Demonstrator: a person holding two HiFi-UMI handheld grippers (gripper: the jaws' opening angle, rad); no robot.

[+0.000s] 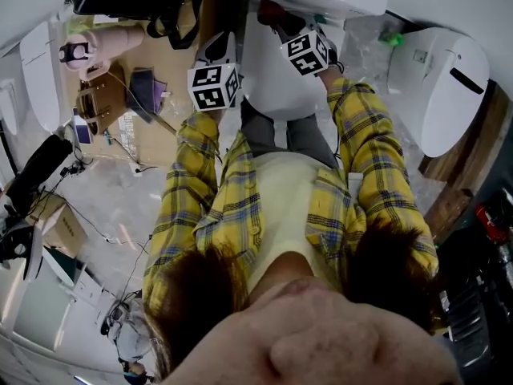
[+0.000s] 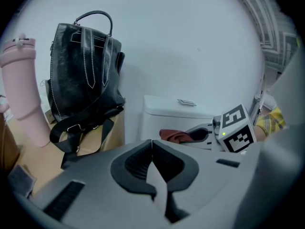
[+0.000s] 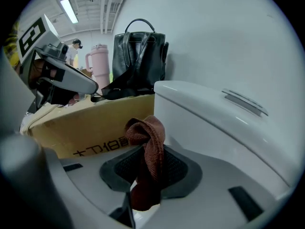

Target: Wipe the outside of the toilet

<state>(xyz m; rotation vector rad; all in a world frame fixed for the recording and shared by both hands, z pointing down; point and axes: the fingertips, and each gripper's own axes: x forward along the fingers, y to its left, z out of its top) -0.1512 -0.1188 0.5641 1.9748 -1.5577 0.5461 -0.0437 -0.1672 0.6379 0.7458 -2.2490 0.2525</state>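
**Right gripper view: cloth pinched, tank close at two o'clock**

The right gripper [image 3: 145,168] has its jaws clamped almost together on the brown cloth [image 3: 148,142]. The cloth bunches in a knot above the pads and trails loose below. The toilet tank [image 3: 214,123] sits near at two o'clock, and the cloth looks just short of touching it.

In the left gripper view, the left gripper [image 2: 152,151] has its jaws pressed together on nothing, with the tank off at one o'clock.

My call is to lead with the bunched end and press it flat on the tank wall. Then wipe in long overlapping strokes, lid edge downward. Only a little cloth stands proud, so tilt the gripper or bare plastic may scrape porcelain. The cardboard box [image 3: 90,123] crowds in at ten o'clock, so swing wide of it.
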